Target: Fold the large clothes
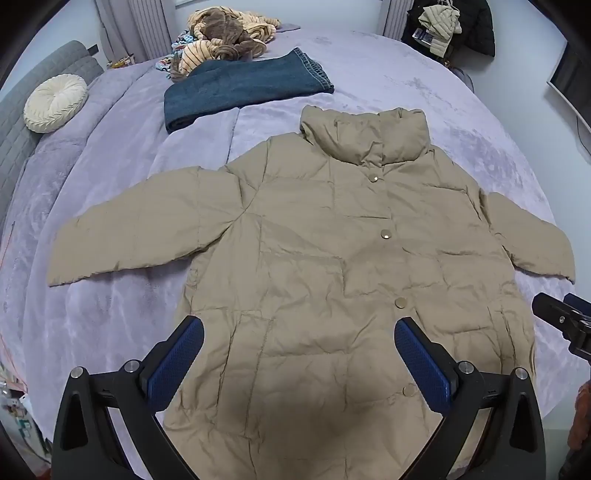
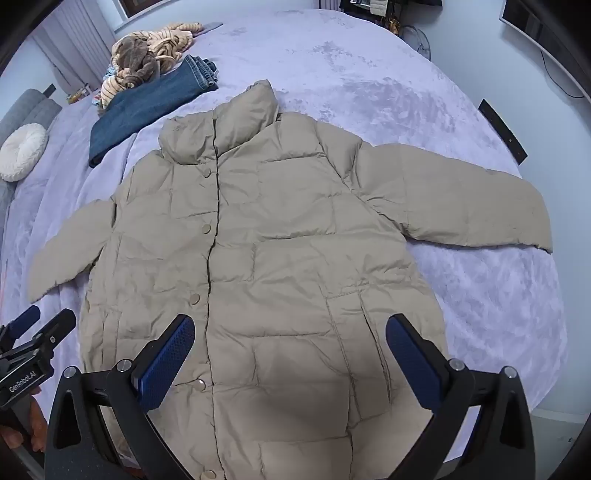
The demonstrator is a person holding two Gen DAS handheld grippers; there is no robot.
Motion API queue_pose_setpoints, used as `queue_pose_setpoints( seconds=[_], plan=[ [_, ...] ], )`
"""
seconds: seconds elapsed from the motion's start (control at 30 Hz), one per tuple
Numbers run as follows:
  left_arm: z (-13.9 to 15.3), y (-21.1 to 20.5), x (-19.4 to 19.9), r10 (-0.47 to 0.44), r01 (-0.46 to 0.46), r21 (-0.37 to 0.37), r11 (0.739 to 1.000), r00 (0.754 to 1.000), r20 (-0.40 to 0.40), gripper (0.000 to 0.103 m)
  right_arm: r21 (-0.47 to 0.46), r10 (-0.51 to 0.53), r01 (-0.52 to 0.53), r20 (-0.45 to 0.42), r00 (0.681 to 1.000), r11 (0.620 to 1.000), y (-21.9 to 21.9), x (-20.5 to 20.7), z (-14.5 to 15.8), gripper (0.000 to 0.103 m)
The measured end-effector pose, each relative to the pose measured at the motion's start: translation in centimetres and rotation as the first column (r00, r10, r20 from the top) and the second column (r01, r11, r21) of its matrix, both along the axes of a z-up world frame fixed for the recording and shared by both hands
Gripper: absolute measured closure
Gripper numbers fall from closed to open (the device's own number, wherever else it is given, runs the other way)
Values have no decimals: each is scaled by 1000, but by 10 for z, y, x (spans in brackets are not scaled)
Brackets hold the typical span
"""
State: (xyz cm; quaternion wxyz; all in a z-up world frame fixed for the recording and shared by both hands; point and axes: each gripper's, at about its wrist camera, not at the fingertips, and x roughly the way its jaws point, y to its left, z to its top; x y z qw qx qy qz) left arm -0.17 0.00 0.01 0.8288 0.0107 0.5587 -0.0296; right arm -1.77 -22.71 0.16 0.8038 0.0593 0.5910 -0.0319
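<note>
The jacket (image 1: 317,266) lies flat on the bed (image 1: 424,96), front up, snaps closed, both sleeves spread out to the sides. I hold the left gripper (image 1: 299,354) and the right gripper (image 2: 290,350) above its hem, jaws wide apart, nothing between them. I judge it light, puffy and slippery, so it may spring back. I would pinch a sleeve at the cuff (image 2: 532,221).

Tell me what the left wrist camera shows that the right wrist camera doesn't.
Only the left wrist view shows the dark coats hanging at the far wall. Only the right wrist view shows a black strip at the bed's right edge. Both show the tan puffer jacket spread flat, buttoned, sleeves out, the folded jeans, the round cream cushion, and each open claw over the hem.
</note>
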Motion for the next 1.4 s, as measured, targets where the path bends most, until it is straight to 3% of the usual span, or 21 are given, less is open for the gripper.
queue_pose_setpoints(
  seconds=[0.37, 1.4],
  plan=[
    [17, -9, -5, -12, 12, -1, 1000, 1000, 22, 0, -37, 27, -25, 54, 998, 999, 5, -5, 16, 0],
    [19, -15, -7, -20, 19, 12, 1000, 1000, 19, 0, -31, 24, -22, 55, 998, 999, 5, -4, 22, 0]
  ],
)
